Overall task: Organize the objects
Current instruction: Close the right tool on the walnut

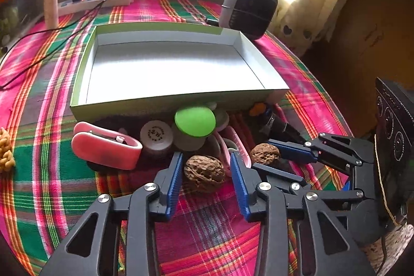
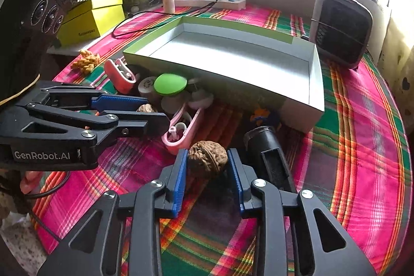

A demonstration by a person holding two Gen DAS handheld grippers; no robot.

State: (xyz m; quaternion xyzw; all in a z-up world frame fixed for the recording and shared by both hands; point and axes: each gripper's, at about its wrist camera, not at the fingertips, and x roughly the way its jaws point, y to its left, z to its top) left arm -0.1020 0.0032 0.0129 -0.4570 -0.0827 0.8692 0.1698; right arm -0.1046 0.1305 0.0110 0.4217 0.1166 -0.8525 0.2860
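An empty white box with a green rim (image 1: 170, 64) (image 2: 233, 56) lies on the plaid cloth. Small things are piled at its near wall: a pink case (image 1: 106, 146), a green-lidded jar (image 1: 194, 120) (image 2: 169, 84), a black torch (image 2: 269, 154) and two walnuts. My left gripper (image 1: 205, 163) is open, its fingers on either side of one walnut (image 1: 204, 172). My right gripper (image 2: 207, 162) has its blue pads against both sides of the other walnut (image 2: 207, 155) (image 1: 265, 153), which rests on the cloth.
A dark fan heater (image 1: 248, 9) (image 2: 341, 27) stands behind the box on the right. A power strip with a charger and cable (image 1: 95, 0) lies at the back. A yellow box (image 2: 93, 17) and a knitted yellow thing (image 2: 86, 60) are at the left.
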